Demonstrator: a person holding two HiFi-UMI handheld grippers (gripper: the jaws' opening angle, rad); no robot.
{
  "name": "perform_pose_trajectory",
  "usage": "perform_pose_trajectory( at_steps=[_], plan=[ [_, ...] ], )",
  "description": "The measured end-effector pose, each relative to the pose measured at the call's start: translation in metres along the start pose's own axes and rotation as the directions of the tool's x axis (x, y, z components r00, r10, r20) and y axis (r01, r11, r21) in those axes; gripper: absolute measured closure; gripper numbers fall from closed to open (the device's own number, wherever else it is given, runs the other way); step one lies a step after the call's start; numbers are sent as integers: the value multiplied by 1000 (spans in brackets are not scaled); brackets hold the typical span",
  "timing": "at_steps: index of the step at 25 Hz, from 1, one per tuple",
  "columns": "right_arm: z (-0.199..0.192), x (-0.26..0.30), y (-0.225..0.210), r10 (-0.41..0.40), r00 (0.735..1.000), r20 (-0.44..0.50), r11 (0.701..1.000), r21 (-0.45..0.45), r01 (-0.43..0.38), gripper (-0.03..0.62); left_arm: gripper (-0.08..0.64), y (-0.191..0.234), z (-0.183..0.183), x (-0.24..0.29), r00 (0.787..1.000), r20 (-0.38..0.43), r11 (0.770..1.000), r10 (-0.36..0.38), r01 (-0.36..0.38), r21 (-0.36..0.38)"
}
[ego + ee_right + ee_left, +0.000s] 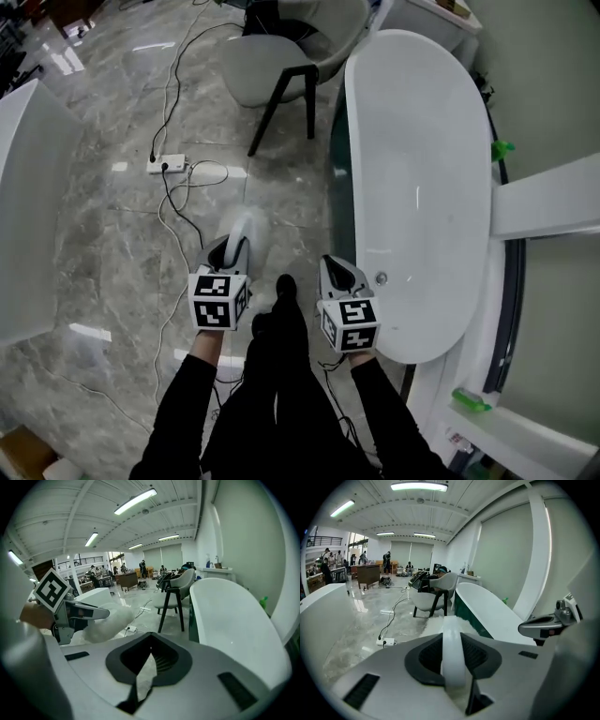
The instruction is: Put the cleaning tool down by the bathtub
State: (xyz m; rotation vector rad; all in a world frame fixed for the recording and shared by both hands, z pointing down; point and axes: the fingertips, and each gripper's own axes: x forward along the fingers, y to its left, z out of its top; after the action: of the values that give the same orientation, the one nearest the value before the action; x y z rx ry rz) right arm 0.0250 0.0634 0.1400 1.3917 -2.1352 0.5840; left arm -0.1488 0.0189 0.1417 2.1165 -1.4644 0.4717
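Observation:
The cleaning tool is a white fluffy duster (246,225) on a white handle (452,653). My left gripper (232,251) is shut on that handle, and the fluffy head (449,620) sticks out forward, above the marble floor left of the bathtub. In the right gripper view the duster (105,619) shows at the left, beside the left gripper's marker cube. The white bathtub (422,187) runs along the right. My right gripper (339,274) hovers near the tub's near end, its jaws together at the tips with nothing between them (150,656).
A grey chair on black legs (281,56) stands at the tub's far end. A white power strip (167,165) and cables trail over the floor. Another white tub (28,187) is on the left. A green bottle (473,401) lies on the ledge at right. The person's black-clad legs (277,375) are below.

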Motion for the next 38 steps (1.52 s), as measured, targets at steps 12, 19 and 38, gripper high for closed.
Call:
perform_pose_trajectory(
  at_steps=[12, 19, 38],
  plan=[
    [-79, 123, -32, 43, 995, -93, 996, 76, -36, 592, 462, 1, -25, 158, 997, -45, 992, -70, 74, 97],
    [-118, 201, -51, 17, 996, -86, 993, 115, -7, 592, 462, 14, -64, 234, 995, -54, 987, -87, 93, 130],
    [-221, 342, -113, -23, 999, -26, 989, 142, 26, 592, 462, 34, -174, 380, 992, -37, 976, -119, 124, 178]
  ],
)
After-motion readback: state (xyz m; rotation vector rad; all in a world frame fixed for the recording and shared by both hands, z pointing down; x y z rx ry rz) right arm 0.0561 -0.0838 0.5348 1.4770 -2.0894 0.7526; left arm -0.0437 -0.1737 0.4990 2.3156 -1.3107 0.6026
